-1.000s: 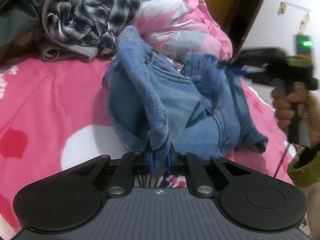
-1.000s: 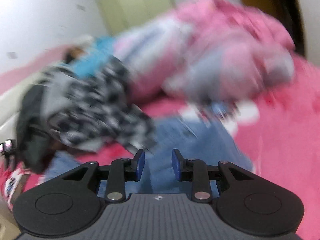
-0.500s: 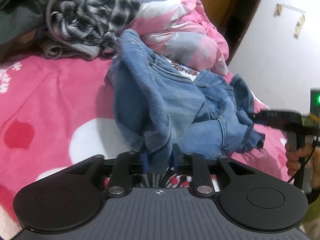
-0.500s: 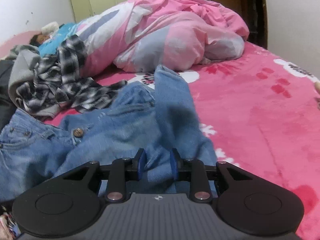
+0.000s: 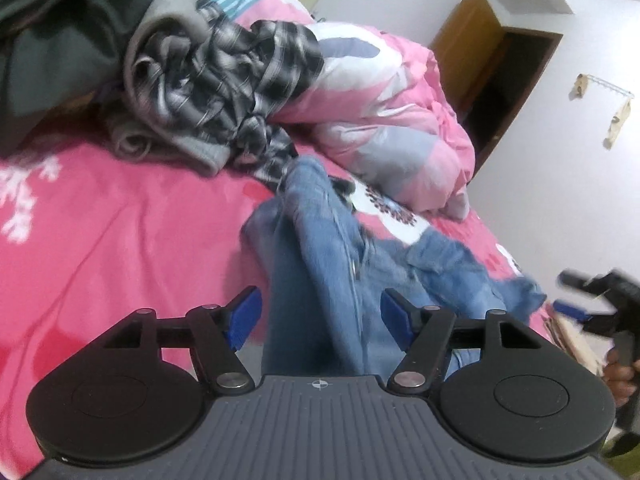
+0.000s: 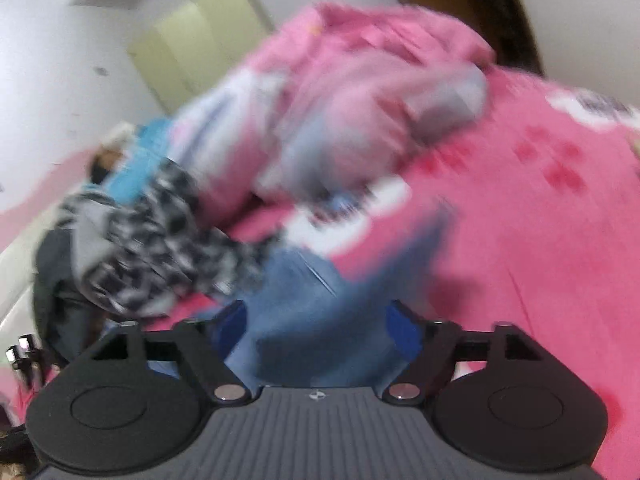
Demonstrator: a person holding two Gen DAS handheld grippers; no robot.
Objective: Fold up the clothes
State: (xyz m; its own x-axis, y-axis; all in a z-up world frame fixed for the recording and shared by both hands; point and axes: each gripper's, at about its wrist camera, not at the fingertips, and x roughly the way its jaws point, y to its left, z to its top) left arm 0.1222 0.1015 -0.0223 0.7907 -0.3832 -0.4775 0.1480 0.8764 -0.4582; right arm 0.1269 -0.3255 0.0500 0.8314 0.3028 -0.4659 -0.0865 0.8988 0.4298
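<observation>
We judge the jeans (image 5: 316,280) heavy for cloth, limp and grippy; the stiffer waistband or hems would give the best hold. Faded blue denim, they lie crumpled on the pink blanket (image 5: 120,232). The left gripper (image 5: 320,316) and right gripper (image 6: 316,320) have just opened, denim lying loose between their pads.

A bed covered by a bright pink fleece sheet with white and red flower prints (image 5: 120,216) fills the lower view. A bunched pink, white and grey quilt (image 5: 384,128) lies toward plain white walls (image 5: 560,184). A brown wooden door (image 5: 464,40) stands open onto a dark doorway (image 5: 508,88). A pale yellow-green cabinet (image 6: 200,44), blurred, is possibly a wardrobe.
</observation>
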